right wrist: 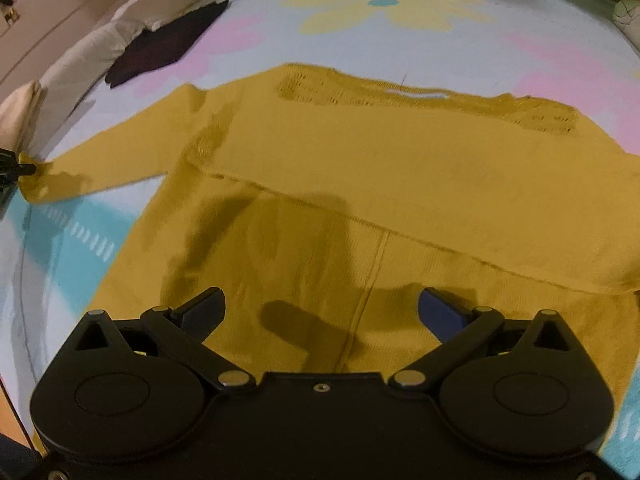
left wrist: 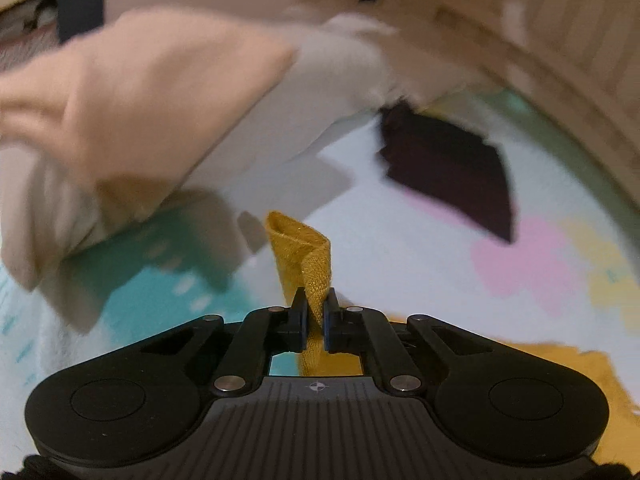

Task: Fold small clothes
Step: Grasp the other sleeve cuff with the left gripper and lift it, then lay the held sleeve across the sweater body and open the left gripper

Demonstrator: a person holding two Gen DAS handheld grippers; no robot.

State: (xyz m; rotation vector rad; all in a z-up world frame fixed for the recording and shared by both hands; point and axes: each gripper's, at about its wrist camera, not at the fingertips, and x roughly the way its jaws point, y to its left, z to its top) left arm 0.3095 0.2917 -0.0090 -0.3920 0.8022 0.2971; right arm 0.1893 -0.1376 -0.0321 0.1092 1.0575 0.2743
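We see the left gripper (left wrist: 316,300) pinching the cuff of the mustard knit sweater (right wrist: 360,168), a fold of ribbed fabric standing up between its pads. The sweater lies spread flat on the flower-print bed sheet (right wrist: 400,48), directly under the right gripper (right wrist: 322,304), whose 2 fingers are spread wide above the hem with nothing between them.

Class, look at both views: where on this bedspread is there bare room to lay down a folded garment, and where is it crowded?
Free: the flowered stretch of bedspread beyond the mustard sweater, right of the dark garment, and the teal patch under its sleeve. Crowded: the left edge, where beige cushions and the dark garment sit, and the middle, covered by the sweater.
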